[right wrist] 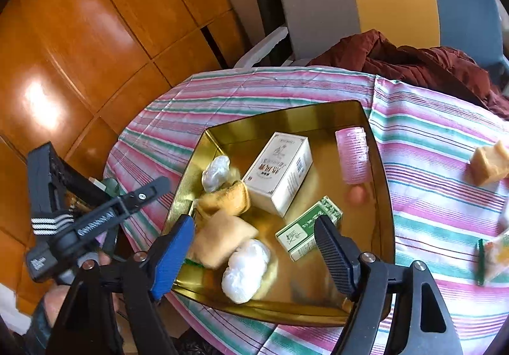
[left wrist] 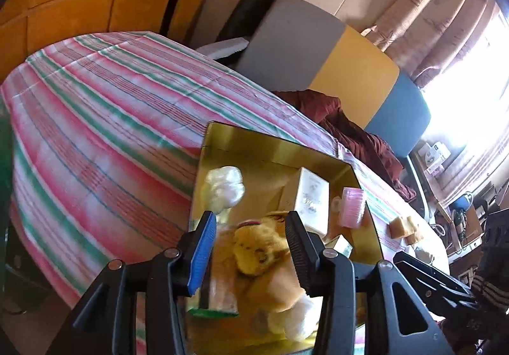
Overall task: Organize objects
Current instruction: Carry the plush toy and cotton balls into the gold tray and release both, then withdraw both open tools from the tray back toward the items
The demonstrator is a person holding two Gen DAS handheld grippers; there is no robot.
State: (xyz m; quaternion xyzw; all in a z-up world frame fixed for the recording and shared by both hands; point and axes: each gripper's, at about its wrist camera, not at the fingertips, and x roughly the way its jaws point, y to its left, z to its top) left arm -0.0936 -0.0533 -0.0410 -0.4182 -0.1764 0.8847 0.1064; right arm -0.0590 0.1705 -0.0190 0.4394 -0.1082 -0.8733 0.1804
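The gold tray [right wrist: 378, 189] sits on the striped surface [right wrist: 429, 195], just ahead of and below both tools. In it lie a white carton [right wrist: 280, 173], a pink roller [right wrist: 353, 154], a green box [right wrist: 305, 227], tan plush pieces [right wrist: 222, 237] and white plastic-wrapped bundles [right wrist: 245, 269]. Out on the cloth, well off to the right hand-held gripper's [right wrist: 254, 256] right side, are a tan sponge-like block [right wrist: 490, 162] and a clear packet with a green edge [right wrist: 491, 254].

The right hand-held gripper hangs over the tray's near rim with its jaws wide apart and nothing pressed; a bundle and a plush piece lie below the gap. The left hand-held gripper [left wrist: 248, 253] stands partly apart above the yellow plush toy [left wrist: 257, 250], which shows between its fingers; blur hides whether the pads touch it.

The plush looks light and squashy, so it should compress and want a bite across its thick middle. The bundles look slick and crinkly, likely to slide unless pinched deep. The cartons are probably stiff and light, best taken across their narrow faces. The block on the cloth seems soft and easy to take by opposite flat sides.
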